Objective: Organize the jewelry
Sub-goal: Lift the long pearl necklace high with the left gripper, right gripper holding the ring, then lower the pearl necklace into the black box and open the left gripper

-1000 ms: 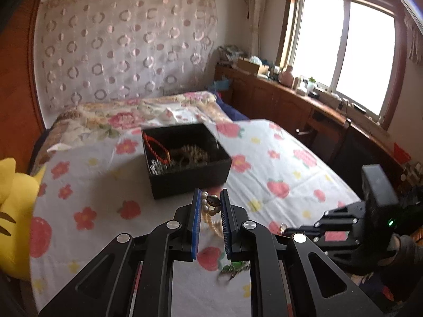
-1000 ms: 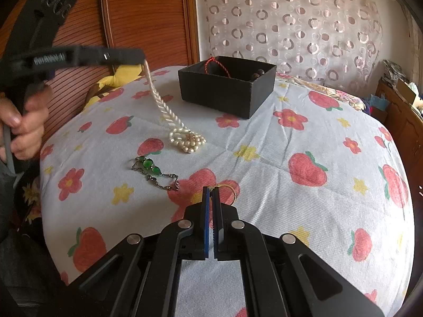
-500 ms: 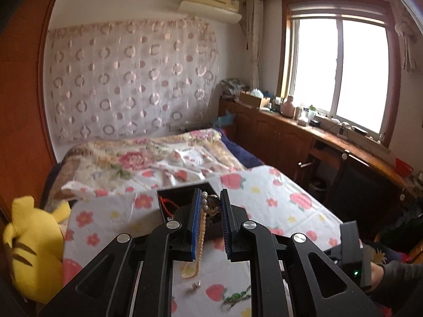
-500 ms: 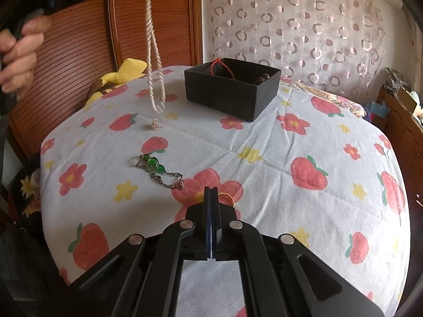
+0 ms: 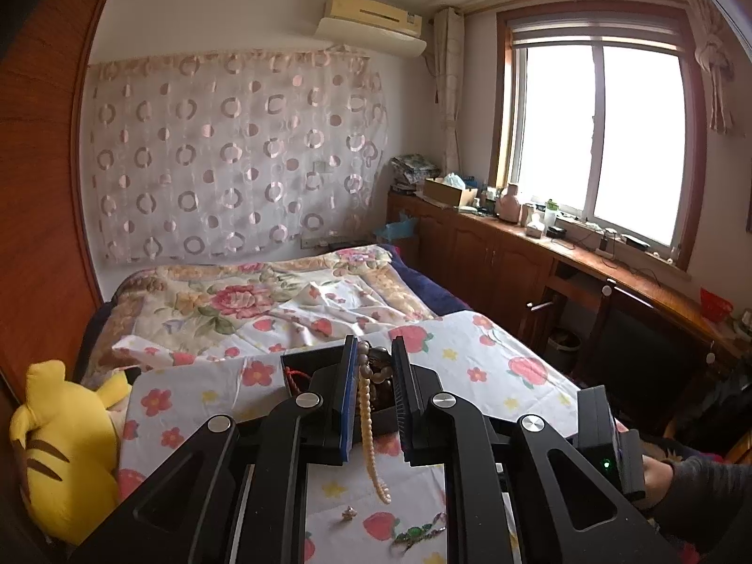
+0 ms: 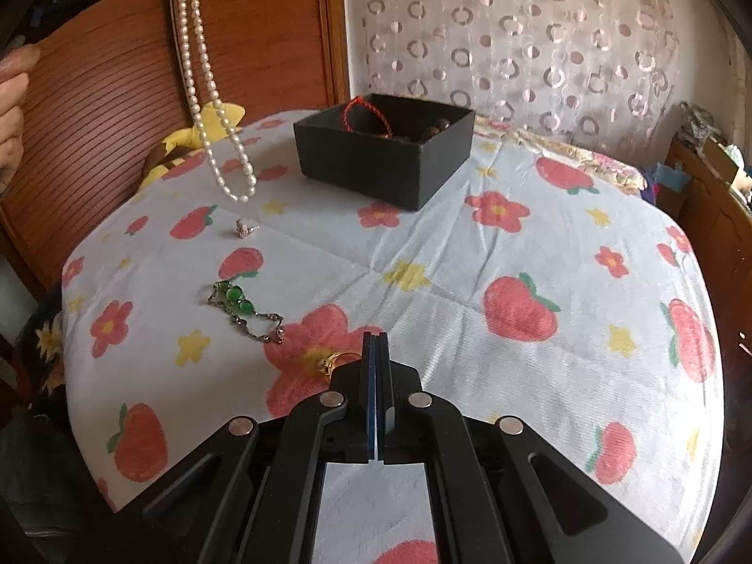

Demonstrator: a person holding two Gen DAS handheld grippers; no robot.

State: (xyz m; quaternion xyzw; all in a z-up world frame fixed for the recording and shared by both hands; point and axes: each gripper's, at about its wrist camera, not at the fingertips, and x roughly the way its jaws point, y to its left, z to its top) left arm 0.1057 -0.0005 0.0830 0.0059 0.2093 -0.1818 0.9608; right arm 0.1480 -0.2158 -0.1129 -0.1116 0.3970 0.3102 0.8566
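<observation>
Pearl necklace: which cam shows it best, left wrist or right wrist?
Right wrist. The pearl necklace hangs as a full loop, clear of the cloth, left of the black box. Left wrist shows one strand between the left gripper fingers, foreshortened.

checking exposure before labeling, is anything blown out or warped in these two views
Left wrist view: the window is blown out white, and the fisheye bows its frame. Right wrist view: even, soft light; the pearl necklace and black box are sharp, and the bedspread bulges from distortion.
</observation>
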